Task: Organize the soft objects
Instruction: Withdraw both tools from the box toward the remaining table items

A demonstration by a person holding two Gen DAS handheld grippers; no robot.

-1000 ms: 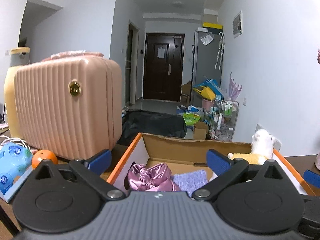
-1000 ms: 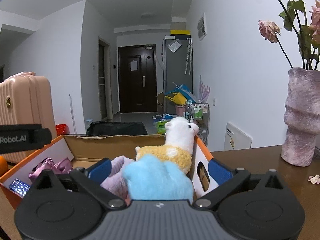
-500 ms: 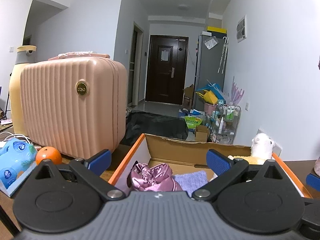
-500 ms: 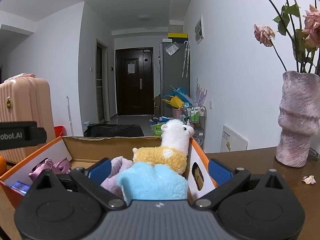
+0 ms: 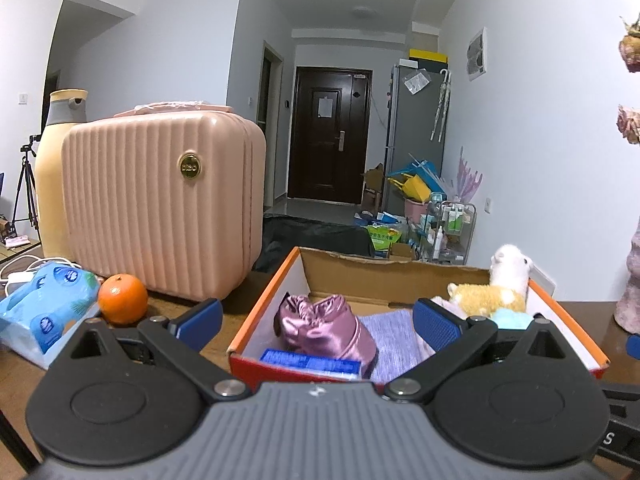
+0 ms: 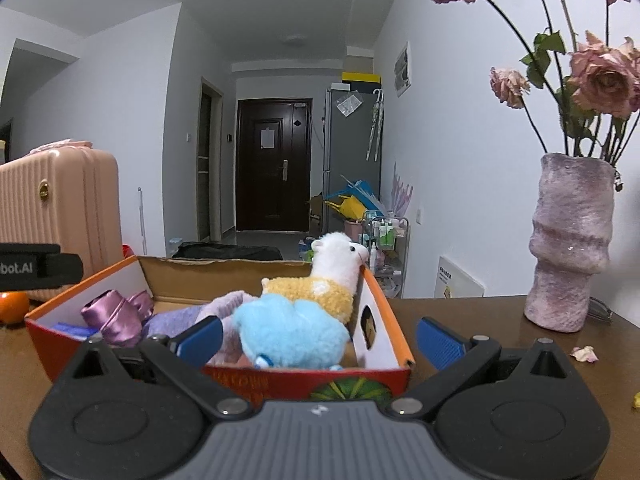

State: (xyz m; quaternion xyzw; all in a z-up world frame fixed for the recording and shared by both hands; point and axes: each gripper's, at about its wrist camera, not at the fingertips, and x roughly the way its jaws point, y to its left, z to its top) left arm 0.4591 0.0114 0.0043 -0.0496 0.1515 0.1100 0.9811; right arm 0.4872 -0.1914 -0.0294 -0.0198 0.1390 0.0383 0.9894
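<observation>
The left gripper is hovering open and empty before the box, where the pink satin pouch is lying. The right gripper is gaping empty, nearer the blue plush.

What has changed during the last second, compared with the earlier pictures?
Both grippers have drawn back and risen: the cardboard box now shows its front wall in both views. The left gripper and the right gripper stayed open and empty; nothing was taken or released. The alpaca plush, blue plush and pink satin pouch lie in the box as before.
</observation>
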